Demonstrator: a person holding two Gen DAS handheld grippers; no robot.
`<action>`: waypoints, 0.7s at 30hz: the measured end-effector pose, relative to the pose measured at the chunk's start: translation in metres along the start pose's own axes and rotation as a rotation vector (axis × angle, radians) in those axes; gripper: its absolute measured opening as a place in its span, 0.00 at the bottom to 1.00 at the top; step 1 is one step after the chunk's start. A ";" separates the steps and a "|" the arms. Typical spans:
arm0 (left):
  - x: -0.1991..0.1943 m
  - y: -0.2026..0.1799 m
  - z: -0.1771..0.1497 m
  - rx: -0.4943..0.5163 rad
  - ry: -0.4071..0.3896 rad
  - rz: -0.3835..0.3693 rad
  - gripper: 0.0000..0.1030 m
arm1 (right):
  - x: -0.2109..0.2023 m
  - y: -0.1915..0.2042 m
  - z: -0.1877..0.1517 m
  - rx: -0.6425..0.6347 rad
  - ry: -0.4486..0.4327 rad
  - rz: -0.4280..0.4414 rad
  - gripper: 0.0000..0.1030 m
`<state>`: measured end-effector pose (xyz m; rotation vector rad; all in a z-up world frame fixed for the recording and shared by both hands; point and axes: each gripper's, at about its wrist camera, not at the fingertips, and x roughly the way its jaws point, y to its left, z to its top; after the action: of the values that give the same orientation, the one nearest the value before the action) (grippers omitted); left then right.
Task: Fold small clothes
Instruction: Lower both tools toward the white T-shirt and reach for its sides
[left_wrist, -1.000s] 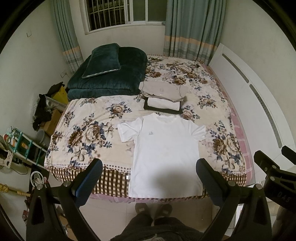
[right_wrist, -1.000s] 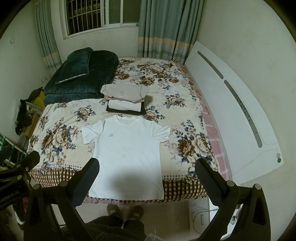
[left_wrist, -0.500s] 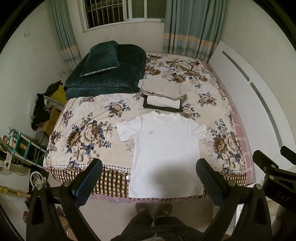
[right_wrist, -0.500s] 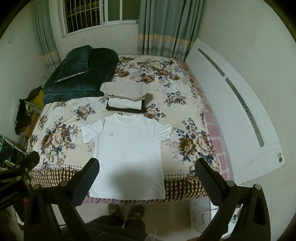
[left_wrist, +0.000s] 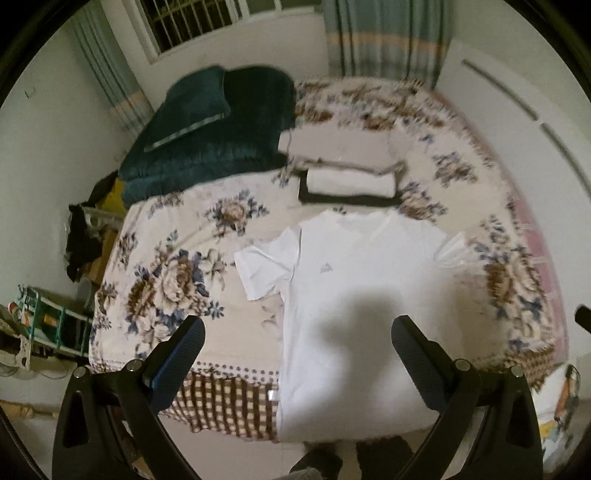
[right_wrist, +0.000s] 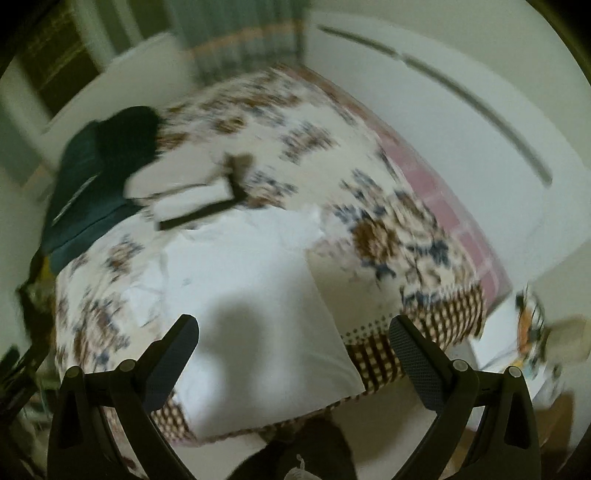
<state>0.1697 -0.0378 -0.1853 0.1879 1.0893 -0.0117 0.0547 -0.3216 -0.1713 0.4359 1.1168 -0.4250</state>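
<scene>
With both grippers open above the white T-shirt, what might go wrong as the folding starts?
The white T-shirt hangs its hem over the bed edge, so a pull could slide it off. The folded stack lies right beside the collar and may get knocked. The right gripper view is blurred, so its aim looks uncertain.

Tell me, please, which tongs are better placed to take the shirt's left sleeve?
Probably the left tongs: open above the shirt, with that sleeve sharp and near them.
</scene>
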 end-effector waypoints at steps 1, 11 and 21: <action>0.030 -0.008 0.004 -0.012 0.025 0.024 1.00 | 0.024 -0.011 0.006 0.034 0.025 0.006 1.00; 0.235 -0.039 0.002 -0.177 0.222 0.164 1.00 | 0.358 -0.109 0.063 0.440 0.252 0.243 0.45; 0.373 -0.071 -0.008 -0.240 0.327 0.150 1.00 | 0.569 -0.117 0.100 0.661 0.240 0.365 0.45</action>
<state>0.3287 -0.0752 -0.5285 0.0552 1.3880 0.2922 0.2827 -0.5344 -0.6719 1.2776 1.0787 -0.4185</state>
